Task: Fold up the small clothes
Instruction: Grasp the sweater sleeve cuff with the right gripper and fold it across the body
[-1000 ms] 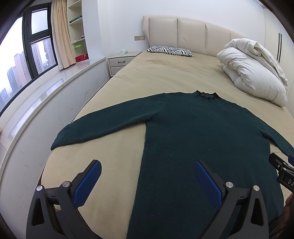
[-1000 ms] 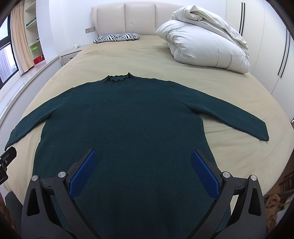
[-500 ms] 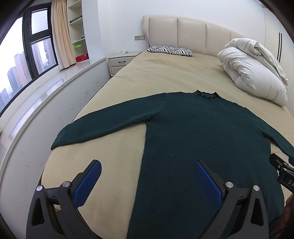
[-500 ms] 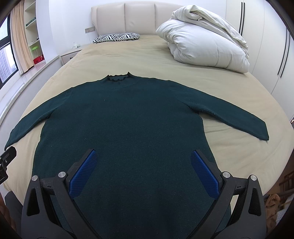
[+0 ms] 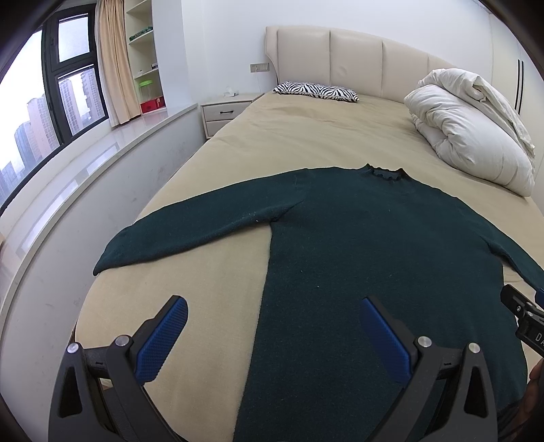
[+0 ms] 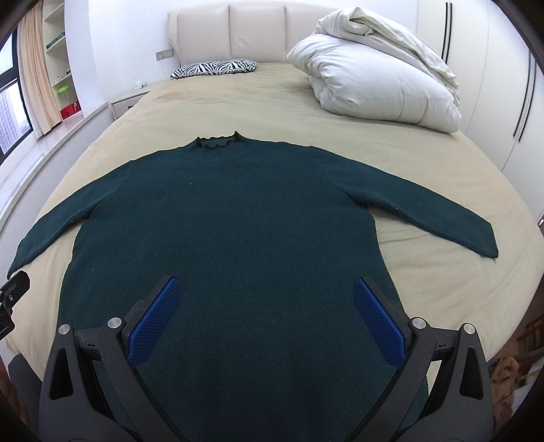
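Lying flat and face-up on the bed (image 6: 425, 163), the dark green sweater (image 6: 238, 221) is spread out with both long sleeves angled outward and its hem toward the foot end; its knit looks fine and slightly fuzzy, dotted with small pale specks of lint, and the small collar (image 6: 217, 141) has a ruffled, wavy edge; the sleeve on the window side (image 5: 190, 227) tapers to a rounded cuff near the mattress edge, while the opposite sleeve (image 6: 435, 217) ends in a squarer cuff on the open sheet; the sheet under it is a smooth tan fabric with shallow creases. Above the lower part of the sweater body, the right hand-held gripper (image 6: 265, 302) hangs with its jaws spread wide and nothing between them; its fingers are black plastic with ribbed blue pads (image 6: 154, 319) and round metal bolts; the left hand-held gripper (image 5: 272, 329) is likewise wide and empty, straddling the sweater's side seam, one pad over bare sheet and the other over the knit. Farther up the bed, a bulky white duvet (image 6: 374, 81) sits folded in a puffy mound; a zebra-striped pillow (image 6: 214, 68) lies against the padded cream headboard (image 6: 255, 30); a pale nightstand (image 5: 227, 114) stands beside the bed, next to a glossy window ledge (image 5: 85, 163).
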A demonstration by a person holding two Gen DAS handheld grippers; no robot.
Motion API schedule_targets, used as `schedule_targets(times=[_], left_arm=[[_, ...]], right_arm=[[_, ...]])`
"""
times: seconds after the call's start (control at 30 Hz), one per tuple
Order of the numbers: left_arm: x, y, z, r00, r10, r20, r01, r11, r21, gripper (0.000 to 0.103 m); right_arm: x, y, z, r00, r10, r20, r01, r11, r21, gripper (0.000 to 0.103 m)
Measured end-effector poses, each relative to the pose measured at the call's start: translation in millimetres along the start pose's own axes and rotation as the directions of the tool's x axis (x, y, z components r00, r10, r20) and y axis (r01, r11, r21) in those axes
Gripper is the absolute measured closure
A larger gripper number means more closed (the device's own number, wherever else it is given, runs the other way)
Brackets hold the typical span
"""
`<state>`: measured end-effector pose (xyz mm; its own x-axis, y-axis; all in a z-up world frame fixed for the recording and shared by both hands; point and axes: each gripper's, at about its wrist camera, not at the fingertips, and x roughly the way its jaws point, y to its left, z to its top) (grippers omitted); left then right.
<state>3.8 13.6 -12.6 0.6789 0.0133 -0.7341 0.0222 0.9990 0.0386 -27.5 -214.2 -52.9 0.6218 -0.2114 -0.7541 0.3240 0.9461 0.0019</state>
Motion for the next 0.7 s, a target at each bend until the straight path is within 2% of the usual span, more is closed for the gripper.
schedule_targets(times=[0.1,0.2,0.3,0.37,0.47,0.57,0.63,0.7], left_arm=[[3.1,-0.1,-1.1,1.000,-0.002,-0.010,0.002,1.000,-0.008,0.000],[6.9,0.5,-1.2,0.999,-0.041,-0.027,0.041,0.999,-0.022,0.000],[12.8,2.4,-2.8,0.996,-0.077,-0.042,0.075,0.996,-0.057,0.000],[15.9,0.9,-4.6,0.995,-0.089,-0.034,0.086,0.994,-0.067,0.000],[24.6,-5.3,-5.1,0.994,-0.101,-0.048,0.097,0.993,-0.072,0.000],[33.8,-13.1,-2.5,0.987,-0.145,-0.069,0.138,0.986,-0.094,0.000],[41.6,-23.5,0.5,0.984,-0.151,-0.090,0.145,0.987,-0.075,0.000],[46.8,-32.9,3.8,0.981,-0.174,-0.091,0.168,0.983,-0.068,0.000]], right_arm=[[5.3,-9.2,-0.2,1.000,0.007,0.001,-0.007,1.000,0.016,0.000],[12.6,-40.8,5.2,0.999,0.046,0.005,-0.046,0.996,0.073,0.000],[21.9,-98.9,12.1,0.997,0.080,0.017,-0.082,0.975,0.209,0.000],[28.5,-154.1,10.9,0.992,0.118,0.047,-0.127,0.932,0.340,0.000],[43.7,-249.2,-2.8,0.988,0.126,0.094,-0.157,0.816,0.556,0.001],[65.8,-340.7,-30.4,0.992,0.096,0.087,-0.129,0.655,0.745,0.006],[81.4,-389.8,-52.3,0.990,0.112,0.087,-0.134,0.549,0.825,0.013],[94.6,-425.3,-69.4,0.989,0.117,0.086,-0.131,0.470,0.873,0.017]])
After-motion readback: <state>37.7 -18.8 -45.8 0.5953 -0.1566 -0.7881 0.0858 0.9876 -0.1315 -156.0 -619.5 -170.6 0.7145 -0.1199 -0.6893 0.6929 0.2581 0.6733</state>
